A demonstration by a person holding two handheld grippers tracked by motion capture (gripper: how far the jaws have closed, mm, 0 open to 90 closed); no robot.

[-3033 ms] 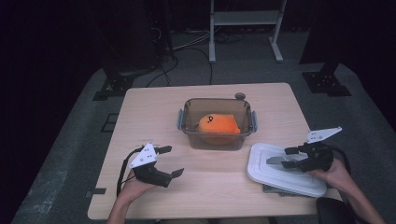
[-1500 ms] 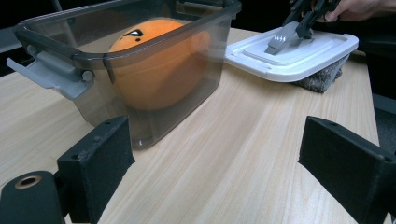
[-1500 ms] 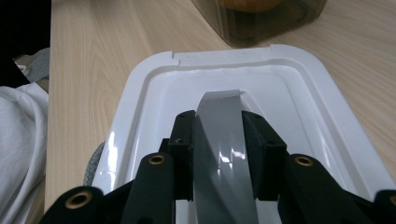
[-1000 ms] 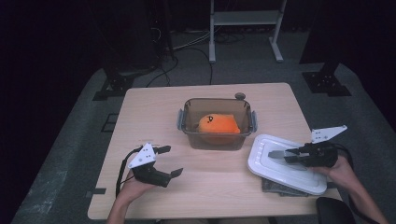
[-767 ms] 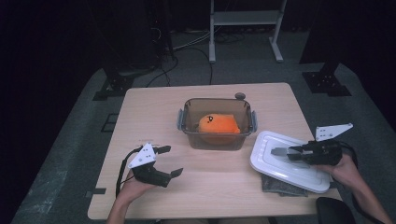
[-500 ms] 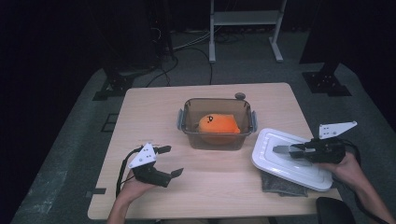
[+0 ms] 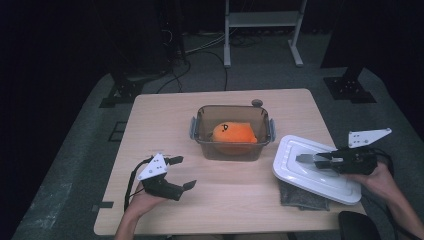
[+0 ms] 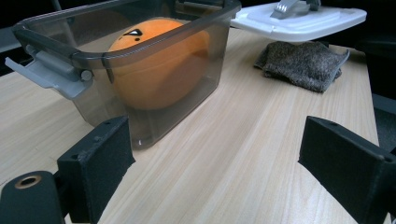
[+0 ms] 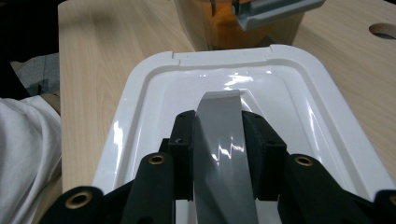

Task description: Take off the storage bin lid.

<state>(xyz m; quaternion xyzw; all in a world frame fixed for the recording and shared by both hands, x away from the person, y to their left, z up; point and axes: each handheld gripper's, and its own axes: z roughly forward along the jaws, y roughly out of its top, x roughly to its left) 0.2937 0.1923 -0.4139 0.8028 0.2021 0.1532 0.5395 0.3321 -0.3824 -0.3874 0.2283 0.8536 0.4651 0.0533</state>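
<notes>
A smoky clear container [image 7: 232,131] [image 8: 140,70] stands mid-table with an orange plush toy [image 7: 234,137] [image 8: 159,65] inside. My right gripper [image 7: 311,160] [image 9: 218,140] is shut on the grey handle [image 9: 219,154] of the white lid [image 7: 315,170] [image 9: 224,84] [image 8: 303,16], which hangs tilted a little above the table at the right of the container. My left gripper [image 7: 180,173] [image 8: 219,172] rests open near the table's front left with nothing between its fingers, facing the container.
A grey cloth [image 7: 302,197] [image 8: 303,63] lies under the raised lid near the front right edge. A round hole [image 7: 257,102] [image 9: 383,30] sits in the tabletop behind the container. Bare wood lies between the left gripper and the container.
My right gripper has lifted the white lid off the cloth and drawn it slightly right; the cloth now shows beneath it. The left gripper has stayed put.
</notes>
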